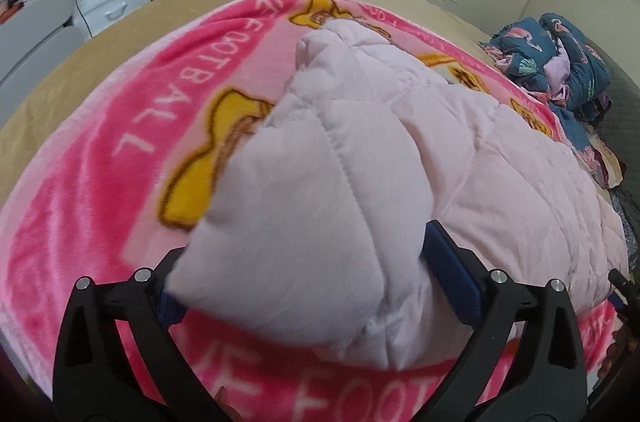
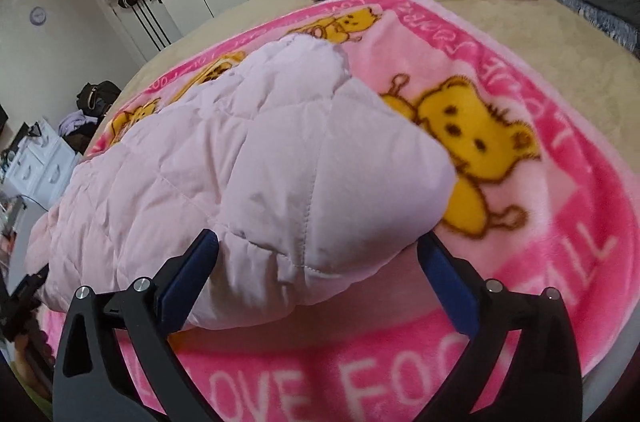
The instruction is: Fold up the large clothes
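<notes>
On the left, the left tool (image 1: 308, 286) is standing with its fingers spread wide, one on each side of a thick puffy corner of the pale pink quilted jacket (image 1: 460, 158); it is enclosing the cloth, but whether it is really pressing it cannot be told. The jacket is lying across the pink blanket (image 1: 100, 182) with yellow bears, which is covering the bed (image 1: 48, 94). In the left view one long padded part, perhaps a sleeve, is lying folded up over the body. Moving to the right, the right tool (image 2: 320, 262) is also spread around the other near corner of the jacket (image 2: 224, 158), and this corner is looking a little raised above the blanket (image 2: 540, 262). The task seems to be in an early or middle stage: the garment is laid flat, but the main fold is not yet made. Probably both corners are going to be carried toward the far edge.
</notes>
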{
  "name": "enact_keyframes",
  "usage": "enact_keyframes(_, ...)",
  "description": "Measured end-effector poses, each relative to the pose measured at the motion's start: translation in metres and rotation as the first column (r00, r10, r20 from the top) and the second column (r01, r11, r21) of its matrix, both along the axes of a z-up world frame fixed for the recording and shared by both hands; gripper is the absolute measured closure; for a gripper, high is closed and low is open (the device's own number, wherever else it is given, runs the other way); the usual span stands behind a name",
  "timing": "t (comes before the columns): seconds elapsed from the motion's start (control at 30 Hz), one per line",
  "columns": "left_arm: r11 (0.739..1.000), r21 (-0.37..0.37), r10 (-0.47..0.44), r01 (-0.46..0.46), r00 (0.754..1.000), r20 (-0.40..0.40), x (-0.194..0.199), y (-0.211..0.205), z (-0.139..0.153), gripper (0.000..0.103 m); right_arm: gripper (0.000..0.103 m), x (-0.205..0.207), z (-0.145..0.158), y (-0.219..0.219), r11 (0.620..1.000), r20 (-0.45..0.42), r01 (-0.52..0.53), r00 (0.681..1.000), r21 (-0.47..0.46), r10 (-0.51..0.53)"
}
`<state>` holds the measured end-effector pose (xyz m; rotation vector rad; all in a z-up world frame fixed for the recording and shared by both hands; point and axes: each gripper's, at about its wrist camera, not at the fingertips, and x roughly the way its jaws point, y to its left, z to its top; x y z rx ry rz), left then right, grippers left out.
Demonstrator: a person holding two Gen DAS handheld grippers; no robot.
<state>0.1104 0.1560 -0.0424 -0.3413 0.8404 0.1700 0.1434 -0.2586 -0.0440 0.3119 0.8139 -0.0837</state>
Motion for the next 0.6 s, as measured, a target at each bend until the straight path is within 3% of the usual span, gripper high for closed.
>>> enact_keyframes(0.23, 0.999, 0.023, 0.026, -0.027, 1.0, 0.01, -0.024, 0.007, 0.016, 0.009, 0.004, -0.017, 0.017, 0.006, 0.994, 0.041, 0.021, 0.999, -0.104, -0.017)
enact_keyframes(0.4, 0.999, 0.024, 0.034, -0.035, 0.998, 0.052, -0.044, 0.007, 0.034, 0.009, 0.004, -0.04, 0.038, 0.022, 0.98, 0.107, -0.026, 0.993, -0.198, 0.048)
enact_keyframes(0.6, 0.999, 0.048, -0.002, -0.002, 0.996, 0.086, -0.061, -0.012, 0.053, 0.009, 0.004, -0.056, 0.053, 0.048, 0.968, 0.124, -0.12, 0.981, -0.222, 0.15)
